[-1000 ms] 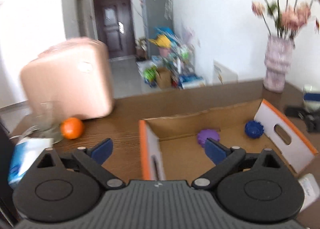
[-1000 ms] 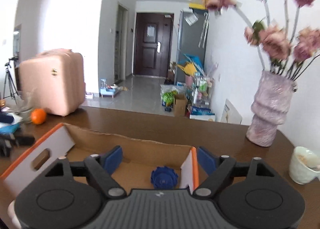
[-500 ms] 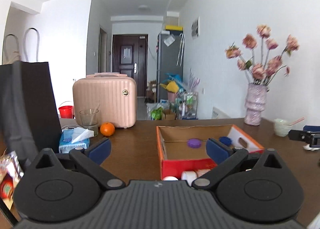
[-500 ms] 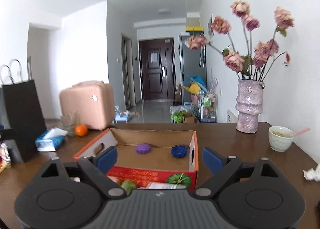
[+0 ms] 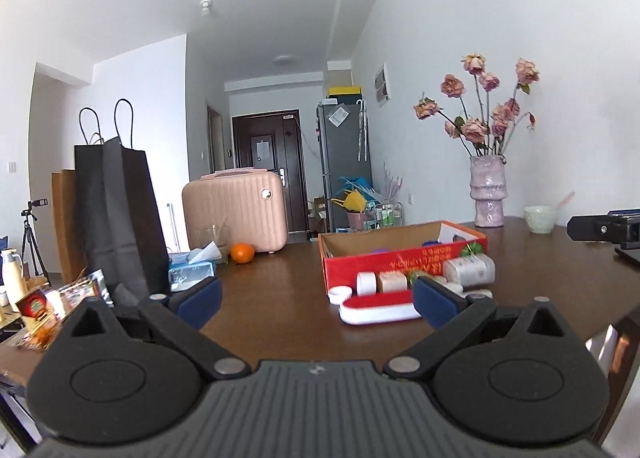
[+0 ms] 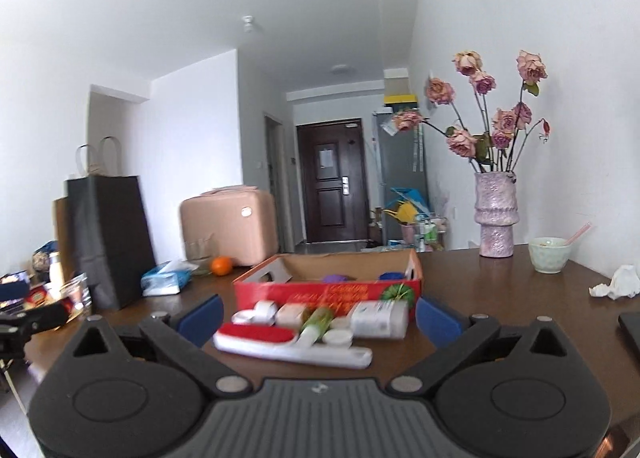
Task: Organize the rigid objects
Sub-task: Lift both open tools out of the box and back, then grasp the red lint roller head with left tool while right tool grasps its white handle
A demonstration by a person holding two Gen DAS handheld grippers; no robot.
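Both grippers, left gripper (image 5: 316,300) and right gripper (image 6: 316,318), jaws apart, empty; right just opened wider. Risk: crowded white bottles (image 6: 378,318) beside red cardboard box (image 6: 328,292) get knocked, rolling off the table (image 6: 500,298).

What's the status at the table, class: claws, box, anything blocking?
Left claw open, empty. Right claw open, empty, jaws just widened. Red box ahead, bottles and white brush lying loose before it. Nothing in the way.

Home dining area: wooden table (image 5: 280,282), flower vase (image 6: 495,214), pink suitcase (image 5: 236,214), entrance door (image 6: 332,186), fridge (image 5: 346,166).
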